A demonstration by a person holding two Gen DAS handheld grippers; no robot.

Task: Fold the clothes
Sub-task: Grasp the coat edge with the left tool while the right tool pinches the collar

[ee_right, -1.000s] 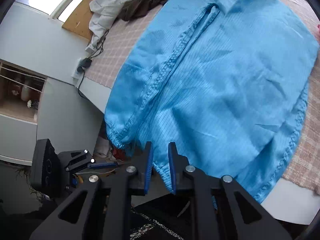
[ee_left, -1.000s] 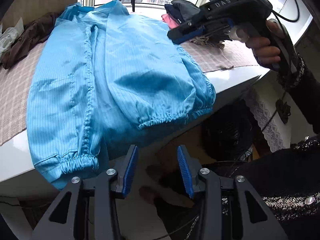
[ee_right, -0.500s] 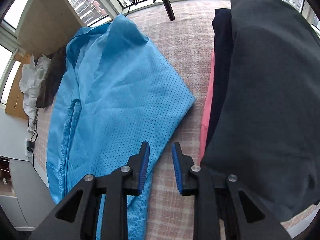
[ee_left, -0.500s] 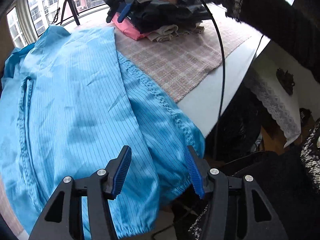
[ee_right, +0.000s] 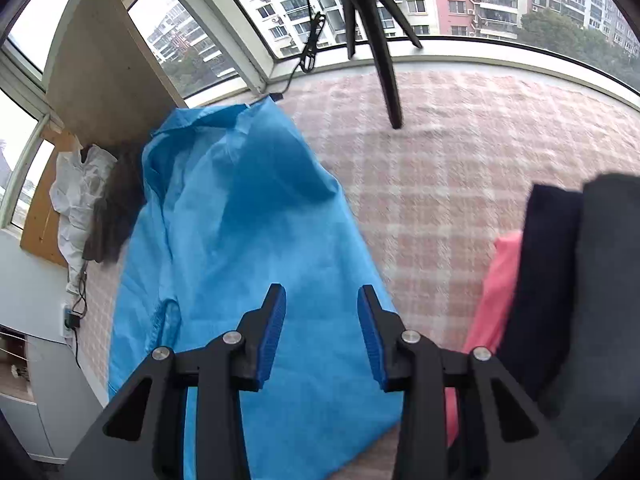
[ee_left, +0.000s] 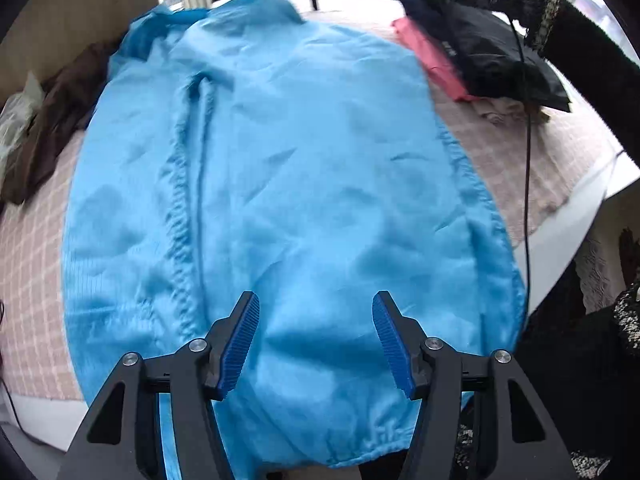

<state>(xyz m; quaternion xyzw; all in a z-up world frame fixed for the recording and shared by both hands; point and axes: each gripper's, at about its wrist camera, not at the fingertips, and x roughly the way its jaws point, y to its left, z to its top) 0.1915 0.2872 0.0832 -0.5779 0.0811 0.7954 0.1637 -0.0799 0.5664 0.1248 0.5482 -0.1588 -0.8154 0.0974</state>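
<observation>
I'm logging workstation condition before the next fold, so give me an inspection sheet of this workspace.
Surface: pink checked cloth covers the white table.
Job's things: blue jacket spread flat, hem overhanging the near edge.
Clutter: folded stack of dark garments over a pink garment; brown garment and white garment at the far side.
Grippers: left gripper and right gripper open, jaws just widened, nothing between the fingers.
Cables: black cable trails over the table edge.
Surroundings: tripod by the window, apartment blocks outside.
</observation>
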